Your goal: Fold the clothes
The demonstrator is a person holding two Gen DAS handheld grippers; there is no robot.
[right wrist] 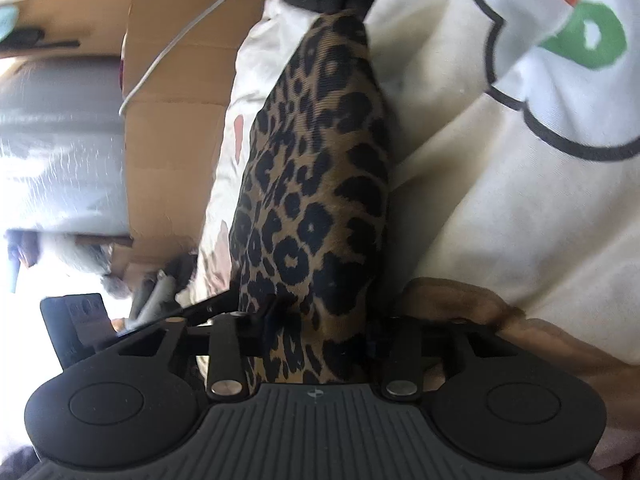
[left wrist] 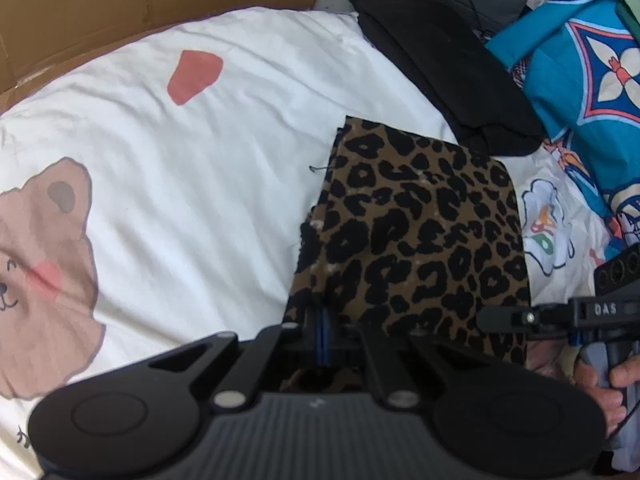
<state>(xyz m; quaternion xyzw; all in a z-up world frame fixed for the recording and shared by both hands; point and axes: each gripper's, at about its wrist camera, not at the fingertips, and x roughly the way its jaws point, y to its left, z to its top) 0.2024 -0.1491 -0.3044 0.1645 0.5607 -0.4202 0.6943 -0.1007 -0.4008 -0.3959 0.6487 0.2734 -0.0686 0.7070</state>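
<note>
A brown and black leopard-print garment [left wrist: 424, 232], folded into a rough rectangle, is laid on a white bedsheet printed with a brown bear [left wrist: 200, 184]. Its near left corner is gripped by the left gripper [left wrist: 322, 332], whose fingers are clenched on the fabric. In the right wrist view, the near edge of the same cloth [right wrist: 316, 216] is pinched by the right gripper [right wrist: 320, 328], its jaws clamped on it. A folded black garment [left wrist: 452, 76] is seen at the far edge, touching the leopard piece, with a blue patterned cloth [left wrist: 580, 80] to its right. Brown cardboard [left wrist: 120, 4] is seen beyond the sheet.
</note>
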